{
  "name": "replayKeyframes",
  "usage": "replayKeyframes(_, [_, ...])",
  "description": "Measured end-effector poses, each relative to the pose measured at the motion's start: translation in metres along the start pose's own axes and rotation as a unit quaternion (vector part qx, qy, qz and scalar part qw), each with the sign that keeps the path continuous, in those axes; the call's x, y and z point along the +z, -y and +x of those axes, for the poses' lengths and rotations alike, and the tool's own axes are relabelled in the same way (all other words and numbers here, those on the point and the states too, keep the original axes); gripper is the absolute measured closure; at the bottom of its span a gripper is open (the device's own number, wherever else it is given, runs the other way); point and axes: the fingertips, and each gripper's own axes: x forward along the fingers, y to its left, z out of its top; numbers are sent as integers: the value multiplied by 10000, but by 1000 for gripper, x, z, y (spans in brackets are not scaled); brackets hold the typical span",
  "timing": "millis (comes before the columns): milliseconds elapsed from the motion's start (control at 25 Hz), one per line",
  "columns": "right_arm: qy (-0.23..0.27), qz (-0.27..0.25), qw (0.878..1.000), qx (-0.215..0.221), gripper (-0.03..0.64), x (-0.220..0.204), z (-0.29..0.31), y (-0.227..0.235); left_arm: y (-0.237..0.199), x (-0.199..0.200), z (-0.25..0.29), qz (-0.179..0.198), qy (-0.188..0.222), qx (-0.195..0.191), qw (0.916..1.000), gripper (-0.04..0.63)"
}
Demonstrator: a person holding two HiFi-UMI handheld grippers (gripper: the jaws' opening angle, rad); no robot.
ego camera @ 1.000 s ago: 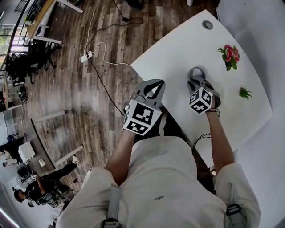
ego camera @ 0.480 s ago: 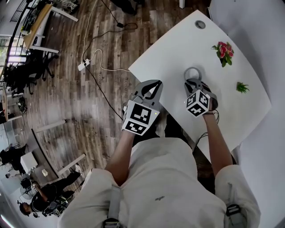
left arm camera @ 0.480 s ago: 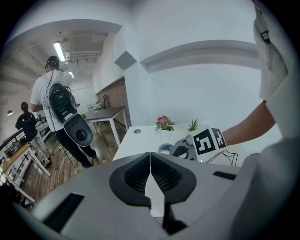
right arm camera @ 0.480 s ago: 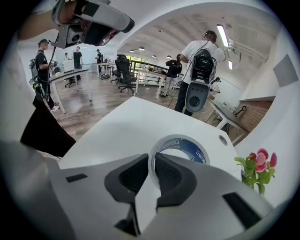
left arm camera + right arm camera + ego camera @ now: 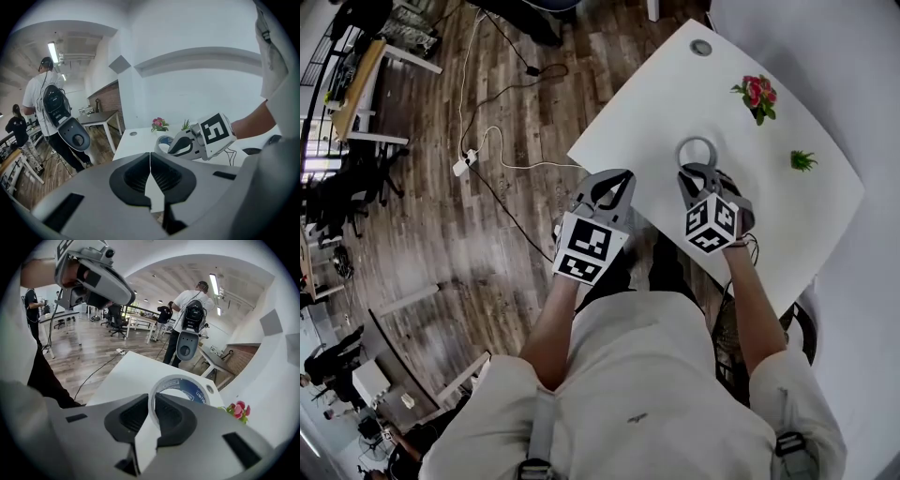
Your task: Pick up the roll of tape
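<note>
Right gripper: jaws are pinching the wall of the roll of tape, one pad inside the ring and one outside.
Roll of tape: it is sticking out ahead of the right gripper's jaws, over the white table, with blue print showing on its inner face.
Left gripper: jaws are pressing together with nothing between them.
Left gripper position: it is hovering at the table's near edge, beside the right gripper and apart from it.
Table: red flowers and a small green plant are sitting toward the far side, well apart from the roll; a round grommet is sitting near the far corner.
Room: a white cable is trailing across the wooden floor; a person is standing beyond the table with their back turned.
</note>
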Motion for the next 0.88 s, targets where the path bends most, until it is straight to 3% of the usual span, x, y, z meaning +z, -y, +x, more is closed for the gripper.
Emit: replayKeyframes(880, [372,446,9915,-1167,566,121,-97,-69,-14,-13,-79,368,910,-816,9918,575])
